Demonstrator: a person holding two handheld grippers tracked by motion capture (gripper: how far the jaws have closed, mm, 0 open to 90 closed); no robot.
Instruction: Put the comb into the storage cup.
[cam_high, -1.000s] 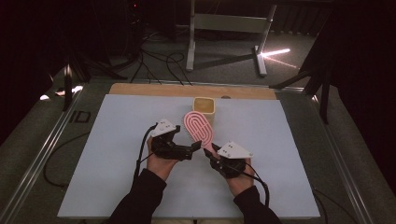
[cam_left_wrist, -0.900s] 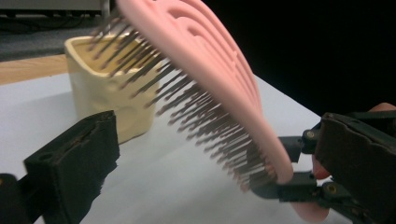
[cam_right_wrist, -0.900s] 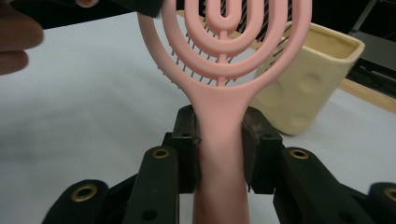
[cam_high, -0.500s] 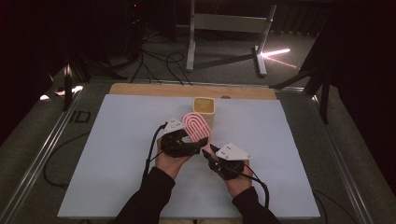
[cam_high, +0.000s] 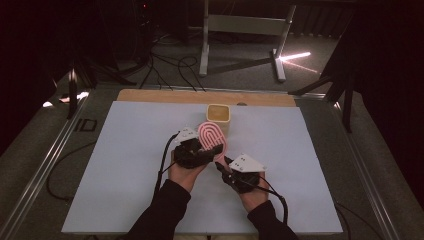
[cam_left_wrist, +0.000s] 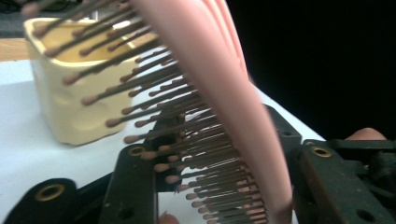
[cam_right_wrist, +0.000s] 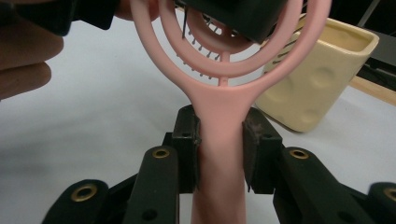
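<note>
Pink plastic hairbrush with looped vents and dark bristles (cam_high: 212, 137) is held above the white table (cam_high: 125, 165), just before the cream square cup (cam_high: 218, 114). The right gripper (cam_right_wrist: 220, 149) clamps its handle tightly; the left gripper (cam_left_wrist: 219, 186) straddles the bristled head, jaws apparently closed on it, probably steadying it for a handover.

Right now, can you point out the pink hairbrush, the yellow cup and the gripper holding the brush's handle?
pink hairbrush (cam_right_wrist: 219, 100): right gripper view, neck above the handle.
yellow cup (cam_high: 218, 114): high view, its rim.
right gripper (cam_right_wrist: 219, 156): right gripper view, midway between its fingertips.
</note>
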